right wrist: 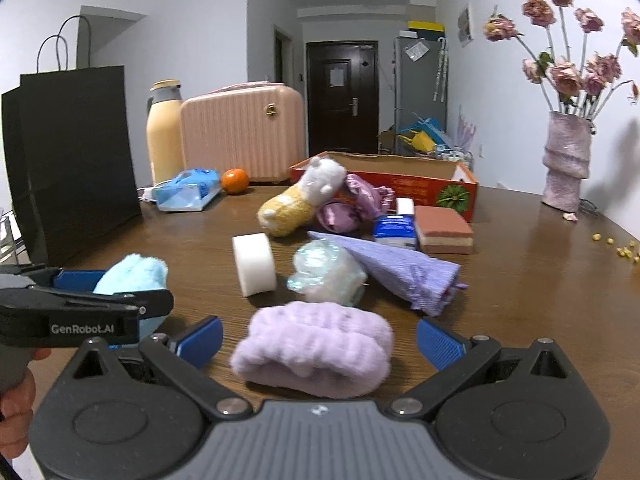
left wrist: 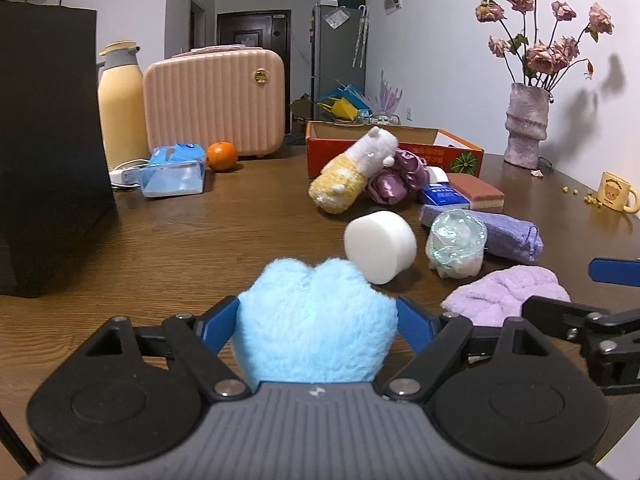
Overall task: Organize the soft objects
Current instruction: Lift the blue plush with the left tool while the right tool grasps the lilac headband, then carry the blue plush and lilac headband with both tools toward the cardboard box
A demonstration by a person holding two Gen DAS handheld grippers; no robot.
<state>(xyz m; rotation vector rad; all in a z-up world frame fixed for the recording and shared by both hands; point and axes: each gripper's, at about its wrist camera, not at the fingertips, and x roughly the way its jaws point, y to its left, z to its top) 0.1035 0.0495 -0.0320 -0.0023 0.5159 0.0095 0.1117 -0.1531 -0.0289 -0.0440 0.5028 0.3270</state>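
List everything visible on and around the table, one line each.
plush toy: 1, light blue, between the left fingers
fluffy cloth: 1, lilac, between the right fingers, untouched
foam cylinder: 1, white, table centre
wrapped bundle: 1, clear film, right of foam
rolled towel: 1, purple, behind bundle
stuffed animal: 1, yellow and white, against box
cardboard box: 1, orange, far side
sponge: 1, brown, by box
orange: 1, near suitcase
suitcase: 1, pink
vase: 1, pinkish, dried flowers
mug: 1, yellow
left gripper: shut on plush
right gripper: open
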